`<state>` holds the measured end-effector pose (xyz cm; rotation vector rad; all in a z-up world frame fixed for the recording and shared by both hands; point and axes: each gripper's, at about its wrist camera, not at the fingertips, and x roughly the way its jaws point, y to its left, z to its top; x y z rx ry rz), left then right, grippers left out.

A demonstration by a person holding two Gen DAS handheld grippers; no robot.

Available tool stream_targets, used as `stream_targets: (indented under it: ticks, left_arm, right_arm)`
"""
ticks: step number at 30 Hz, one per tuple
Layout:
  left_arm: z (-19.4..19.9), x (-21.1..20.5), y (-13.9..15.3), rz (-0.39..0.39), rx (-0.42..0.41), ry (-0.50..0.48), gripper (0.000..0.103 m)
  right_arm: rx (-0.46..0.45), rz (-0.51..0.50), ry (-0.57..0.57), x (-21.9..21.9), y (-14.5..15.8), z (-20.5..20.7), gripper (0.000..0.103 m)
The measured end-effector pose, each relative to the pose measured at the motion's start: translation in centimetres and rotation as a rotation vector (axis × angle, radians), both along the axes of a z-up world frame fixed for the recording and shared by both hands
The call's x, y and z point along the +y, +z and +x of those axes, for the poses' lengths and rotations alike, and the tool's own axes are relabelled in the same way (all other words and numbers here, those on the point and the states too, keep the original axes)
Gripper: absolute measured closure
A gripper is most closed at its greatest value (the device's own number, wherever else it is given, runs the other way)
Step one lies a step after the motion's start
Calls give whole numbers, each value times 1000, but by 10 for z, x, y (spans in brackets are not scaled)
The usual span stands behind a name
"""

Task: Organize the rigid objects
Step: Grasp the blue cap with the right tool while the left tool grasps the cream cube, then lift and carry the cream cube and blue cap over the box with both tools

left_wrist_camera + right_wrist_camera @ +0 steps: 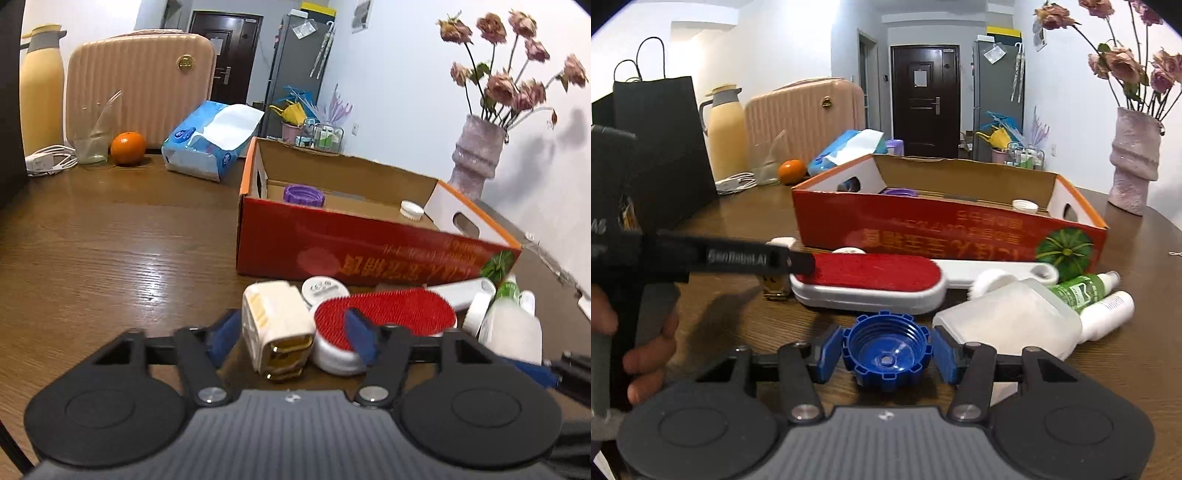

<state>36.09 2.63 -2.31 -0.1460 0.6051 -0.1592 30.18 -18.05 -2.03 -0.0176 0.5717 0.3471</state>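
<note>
A red cardboard box [332,240] [923,225] stands open on the wooden table, with a purple lid [303,195] and a white cap [411,210] inside. In front of it lie a cream and gold bottle [277,325], a red lint brush [388,310] [868,280], a frosted bottle [1008,317] and two small spray bottles [1086,291]. My left gripper [293,338] is open, its fingers on either side of the cream bottle. My right gripper [884,349] is open around a blue screw cap [885,354], with small gaps between pads and cap.
At the back stand a pink suitcase [140,88], a yellow thermos [40,88], a glass [90,140], an orange [127,147], a tissue pack [210,144] and a black bag [661,147]. A vase of dried roses [476,155] stands at the right.
</note>
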Motion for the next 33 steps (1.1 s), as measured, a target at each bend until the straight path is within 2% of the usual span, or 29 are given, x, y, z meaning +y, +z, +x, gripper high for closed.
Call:
stream_targets:
  ticks: [4,7,9,10,11,15,20,26,33]
  left_arm:
    - [1,5,0,-26,-1,36,61]
    - [-4,10,2,-22,-1,83,61]
    - [-7,11,2,23,-18,91,60]
    - [-7,11,1,43,-19,92,61]
    - [-6,12,-1,53,1,99,69]
    - [-19,12,2,76,6,125,71]
    - [-61,10,16,53,-20,123,71]
    - [-128,-3,39,56,-91,104,71]
    - [-198,-15,65,45,-183,56,71]
  right_arm:
    - [-15,10,10,-4,2,-5,51]
    - [-26,16,22,-5,4,-12,51]
    - [-26,17,24,-6,5,-15,51]
    - [-28,18,22,-8,6,-18,51]
    - [-29,17,19,-10,8,-21,51]
    - [-51,13,1,-16,16,-33,51]
    - [-90,8,-32,-27,30,-59,51]
    - [-134,4,-57,-36,46,-96,51]
    - [-232,3,-66,-37,72,-154,51]
